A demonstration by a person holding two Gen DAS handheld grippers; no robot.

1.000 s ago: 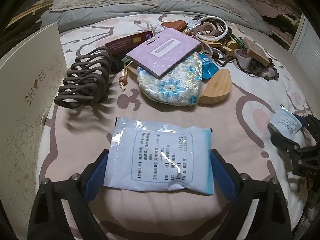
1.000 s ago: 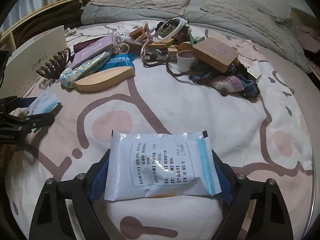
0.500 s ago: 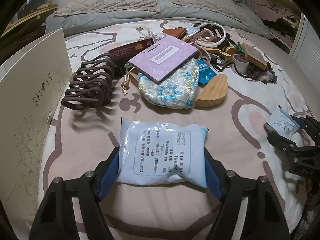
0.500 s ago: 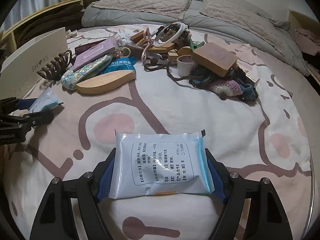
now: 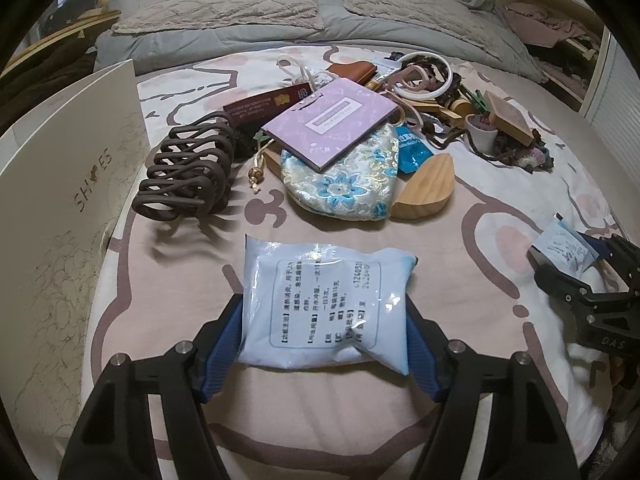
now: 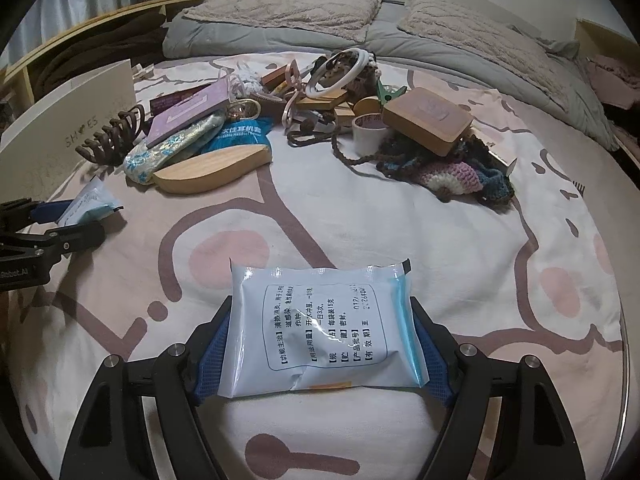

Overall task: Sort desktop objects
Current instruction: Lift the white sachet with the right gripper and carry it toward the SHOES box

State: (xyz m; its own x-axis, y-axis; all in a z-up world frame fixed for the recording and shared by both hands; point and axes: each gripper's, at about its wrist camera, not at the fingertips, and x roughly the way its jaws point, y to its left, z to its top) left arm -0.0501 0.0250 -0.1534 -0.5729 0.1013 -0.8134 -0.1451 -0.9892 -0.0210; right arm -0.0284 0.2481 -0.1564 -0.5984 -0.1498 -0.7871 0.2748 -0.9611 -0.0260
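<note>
My left gripper (image 5: 326, 344) is shut on a pale blue medicine sachet (image 5: 326, 306) and holds it over the cloth, in front of the clutter. My right gripper (image 6: 320, 350) is shut on a second, matching sachet (image 6: 324, 332). The right gripper with its sachet (image 5: 566, 246) shows at the right edge of the left wrist view. The left gripper with its sachet (image 6: 86, 202) shows at the left edge of the right wrist view. Both sachets are squeezed between the blue pads.
A pile lies beyond: brown hair claw (image 5: 184, 172), purple booklet (image 5: 332, 120), floral pouch (image 5: 340, 184), wooden leaf tray (image 5: 426, 192), white ring (image 6: 340, 74), wooden box (image 6: 426, 118), crochet piece (image 6: 452, 174). A white shoe box (image 5: 60, 184) stands left. Grey bedding lies behind.
Both grippers have closed in on their sachets, which now bulge and crumple between the pads. Both have lifted and drawn back a little from the pile.
</note>
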